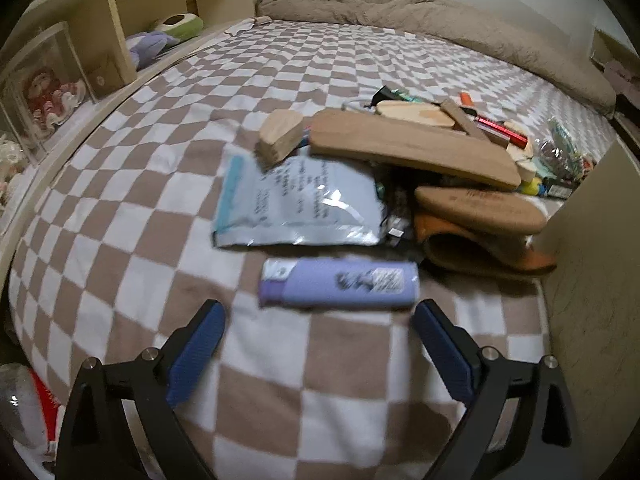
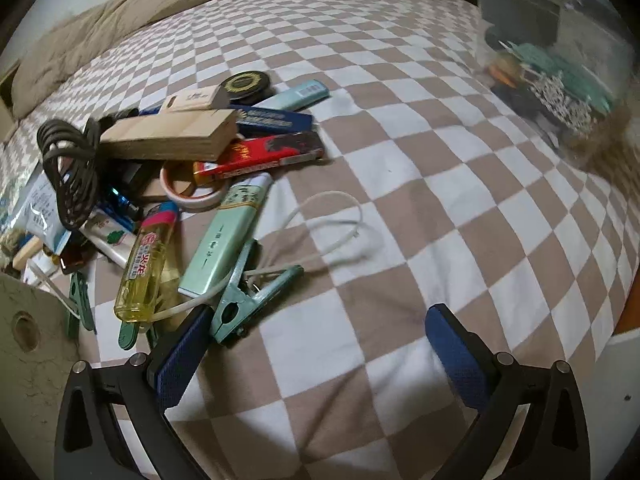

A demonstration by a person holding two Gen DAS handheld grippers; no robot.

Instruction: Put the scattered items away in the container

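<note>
Both blue-padded fingers of the left gripper (image 1: 318,322) are seen spread wide in the left wrist view, with nothing held between them and nothing touched. Just beyond the fingertips a purple bottle (image 1: 338,283) lies on its side across the checkered bedspread (image 1: 132,240). Behind the bottle a silvery pouch (image 1: 298,204) lies flat, and past that a heap of scattered items is piled: a wooden block (image 1: 280,136), a long wooden board (image 1: 412,150), a second rounded wooden piece (image 1: 480,208) and an orange holder (image 1: 480,248) beneath it. A beige duvet (image 1: 420,12) is bunched along the far edge of the bed, and a shelved headboard (image 1: 112,28) with soft toys runs along the left edge.

In the right wrist view the right gripper (image 2: 320,328) is likewise wide open and empty; whether its left pad touches the teal clamp (image 2: 248,300) lying just beside it cannot be told. A white cord (image 2: 332,236) is looped on the bedspread (image 2: 460,240) near the clamp. Toward the left edge the pile holds a yellow lighter (image 2: 146,260), a pale green tube (image 2: 228,236), a red box (image 2: 260,154), a plywood block (image 2: 172,136), a roll of tape (image 2: 192,192) and a coiled black cable (image 2: 68,168). The clear container (image 2: 560,60), already holding some items, stands blurred at the far right corner, well apart from the pile.
</note>
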